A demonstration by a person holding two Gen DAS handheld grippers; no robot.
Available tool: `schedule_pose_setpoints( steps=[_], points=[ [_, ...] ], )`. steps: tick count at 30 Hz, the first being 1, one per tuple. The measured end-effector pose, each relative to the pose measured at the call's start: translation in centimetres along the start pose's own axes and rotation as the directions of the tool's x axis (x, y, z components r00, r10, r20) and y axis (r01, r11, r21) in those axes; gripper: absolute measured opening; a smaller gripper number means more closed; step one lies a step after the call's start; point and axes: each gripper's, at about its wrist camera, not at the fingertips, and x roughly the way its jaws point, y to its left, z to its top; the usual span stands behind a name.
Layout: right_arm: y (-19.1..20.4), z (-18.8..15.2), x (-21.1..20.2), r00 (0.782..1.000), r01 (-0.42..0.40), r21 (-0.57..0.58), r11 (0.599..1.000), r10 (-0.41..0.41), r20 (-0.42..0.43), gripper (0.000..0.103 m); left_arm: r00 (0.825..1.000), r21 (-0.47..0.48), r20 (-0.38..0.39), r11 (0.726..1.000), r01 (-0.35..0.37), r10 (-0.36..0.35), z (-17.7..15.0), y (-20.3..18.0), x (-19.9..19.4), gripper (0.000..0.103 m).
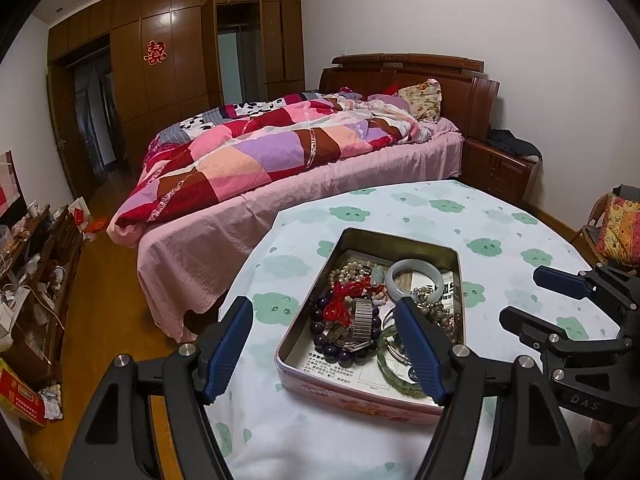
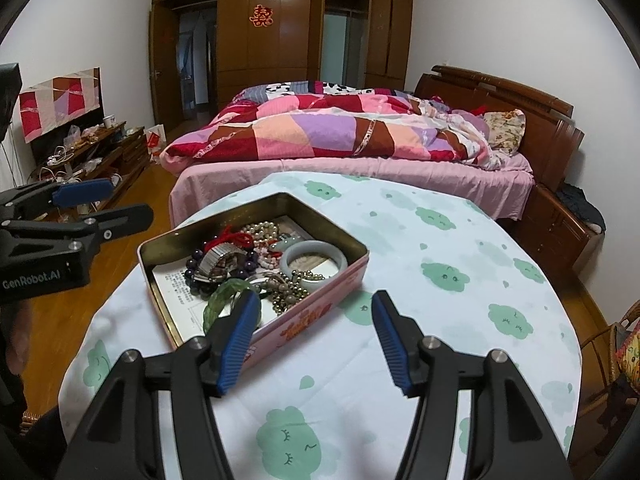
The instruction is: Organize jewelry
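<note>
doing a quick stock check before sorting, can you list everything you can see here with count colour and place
tin: one, pink outside, open on the table
pale bangle: one, whitish green, inside tin
green bangle: one, inside tin
dark bead bracelet: one, purple, inside tin
metal watch band: one, silver, on the beads
red cord: one, inside tin
table: one, white cloth with green clouds
bed: one, pink patchwork quilt, behind table
left gripper: one, blue pads, open, nothing held
right gripper: one, blue pads, open, nothing held
</note>
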Motion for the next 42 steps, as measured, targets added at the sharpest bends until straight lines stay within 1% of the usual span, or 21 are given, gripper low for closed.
schedule_pose_setpoints(
  steps=[11, 16, 22, 27, 36, 39, 42],
  points=[
    [0.03, -0.03, 0.01, 1.000, 0.001, -0.001, 1.000, -0.001, 0.001, 0.061, 1.000, 0.000, 0.001, 1.000, -0.001, 0.001, 0.14, 0.09, -0.13, 0.073],
    [0.04, -0.04, 0.02, 1.000, 0.000, -0.001, 1.000, 0.000, 0.000, 0.063, 1.000, 0.000, 0.000, 1.000, -0.002, 0.002, 0.12, 0.05, -0.05, 0.074],
    [0.02, -0.01, 0.01, 1.000, 0.000, 0.000, 1.000, 0.000, 0.000, 0.063, 1.000, 0.003, -0.010, 1.000, -0.010, 0.010, 0.25, 0.15, 0.12, 0.074],
    [0.06, -0.12, -0.01, 1.000, 0.002, 0.000, 1.000, -0.002, 0.003, 0.063, 1.000, -0.006, -0.016, 1.000, -0.001, 0.001, 0.26, 0.31, 0.32, 0.074],
    [0.15, -0.41, -0.06, 1.000, 0.006, 0.005, 1.000, -0.006, 0.009, 0.064, 1.000, -0.009, -0.027, 1.000, -0.005, 0.004, 0.06, -0.04, 0.62, 0.074],
    [0.14, -0.39, -0.06, 1.000, 0.006, 0.004, 1.000, -0.006, 0.008, 0.064, 1.000, -0.002, -0.024, 1.000, -0.016, 0.016, -0.04, -0.33, 0.73, 0.075],
    [0.16, -0.42, -0.11, 1.000, 0.005, 0.004, 1.000, -0.005, 0.007, 0.064, 1.000, 0.001, -0.019, 1.000, -0.020, 0.020, -0.05, -0.39, 0.71, 0.079]
  ],
)
